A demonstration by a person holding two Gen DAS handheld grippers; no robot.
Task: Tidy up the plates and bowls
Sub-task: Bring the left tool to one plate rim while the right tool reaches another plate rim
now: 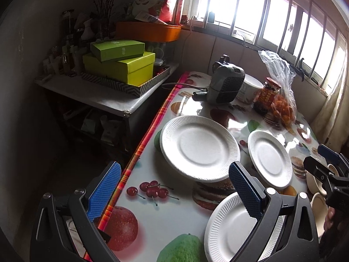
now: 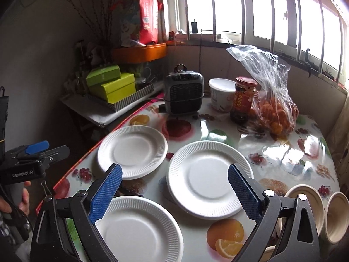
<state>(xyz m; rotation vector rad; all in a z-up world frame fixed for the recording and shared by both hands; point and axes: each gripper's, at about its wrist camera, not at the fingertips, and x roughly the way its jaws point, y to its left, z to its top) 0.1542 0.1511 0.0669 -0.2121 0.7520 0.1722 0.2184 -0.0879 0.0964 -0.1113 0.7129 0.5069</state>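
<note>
On the glossy fruit-print tablecloth [image 2: 283, 152] three white ribbed paper plates [image 2: 209, 179] lie apart, beige bowls [image 2: 305, 205] right; left gripper [image 1: 174, 187] and right gripper [image 2: 174, 187] hover wide, empty — thin rims may slide or buckle when pinched.

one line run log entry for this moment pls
left gripper: open, empty | right gripper: open, empty | paper plates: three, apart, unstacked | bowls: near right, on their sides | table: untidied
</note>
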